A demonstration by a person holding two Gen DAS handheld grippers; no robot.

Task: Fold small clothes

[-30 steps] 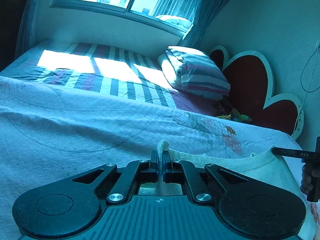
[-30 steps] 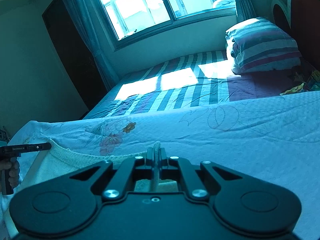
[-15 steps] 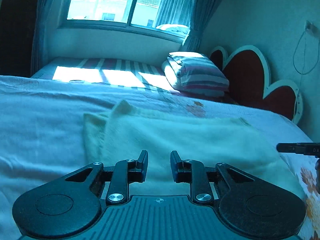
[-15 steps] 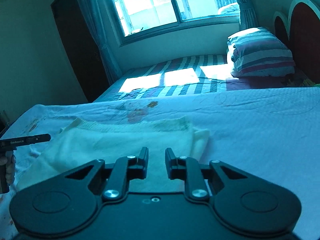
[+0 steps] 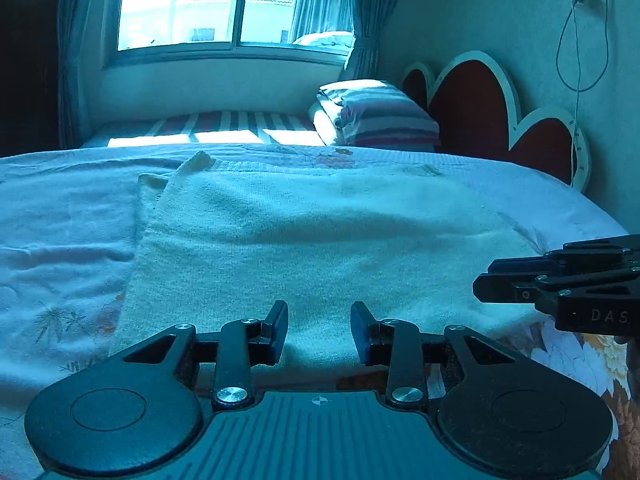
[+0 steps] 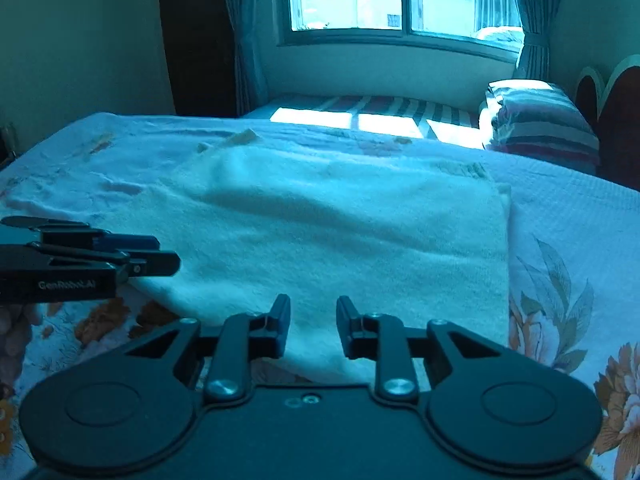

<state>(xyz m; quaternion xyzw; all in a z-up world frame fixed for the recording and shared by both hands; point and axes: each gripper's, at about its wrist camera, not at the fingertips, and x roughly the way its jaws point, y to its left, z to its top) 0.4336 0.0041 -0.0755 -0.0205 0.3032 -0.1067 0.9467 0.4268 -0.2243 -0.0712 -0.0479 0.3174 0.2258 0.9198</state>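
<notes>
The cream garment [image 5: 320, 240] lies folded flat near the bed's [image 5: 60, 216] front edge. Both the left gripper [image 5: 319, 326] and right gripper [image 6: 313, 326] have just been opening their fingers, now partly apart and empty, likely to release the finished fold.

window [image 5: 236, 4] sunlit | curtains [image 5: 360, 20] | bed [image 5: 60, 208] | heart headboard [image 5: 480, 108]

Cream knit garment [image 5: 320, 240], folded flat on the floral bedspread, small corners peeking out at its far edge

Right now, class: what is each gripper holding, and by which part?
Nothing is held. The left gripper and right gripper have just been opening; their jaws stand apart with nothing between them, above the near edge of the folded cream knit garment.
</notes>
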